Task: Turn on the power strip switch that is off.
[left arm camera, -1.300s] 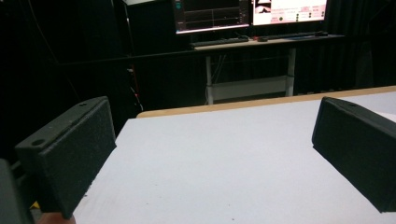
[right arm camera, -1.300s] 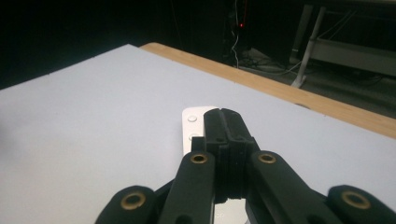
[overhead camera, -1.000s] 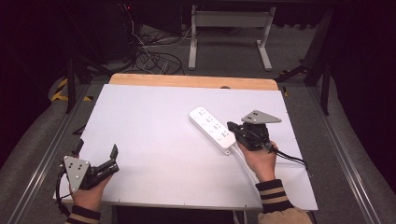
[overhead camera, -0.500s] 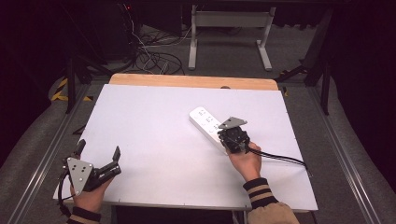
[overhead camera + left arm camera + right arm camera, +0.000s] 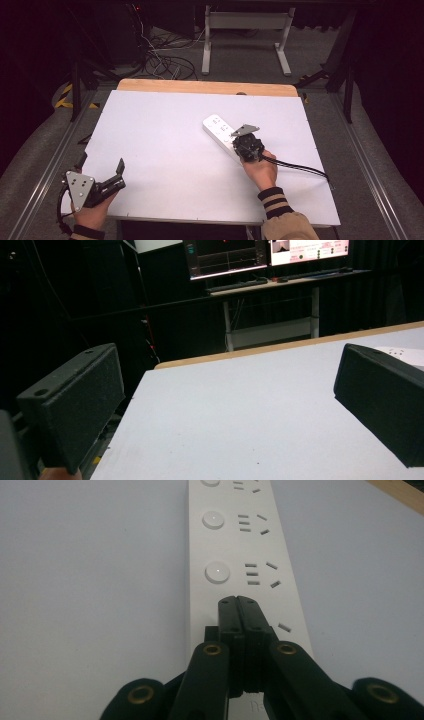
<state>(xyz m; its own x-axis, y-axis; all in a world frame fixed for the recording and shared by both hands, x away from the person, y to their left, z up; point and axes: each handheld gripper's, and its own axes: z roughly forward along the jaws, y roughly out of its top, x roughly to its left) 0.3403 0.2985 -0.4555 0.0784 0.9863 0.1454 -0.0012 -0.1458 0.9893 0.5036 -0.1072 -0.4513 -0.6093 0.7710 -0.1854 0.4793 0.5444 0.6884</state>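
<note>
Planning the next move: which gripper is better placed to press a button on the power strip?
Right: the right gripper, jaws shut, sits over the power strip. The left gripper waits open at the table's near corner.

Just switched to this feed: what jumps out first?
The white power strip lies slantwise right of centre on the white table. The right gripper, jaws shut together, points down at the strip's near end, by a round button. The left gripper waits open at the near-left corner.
</note>
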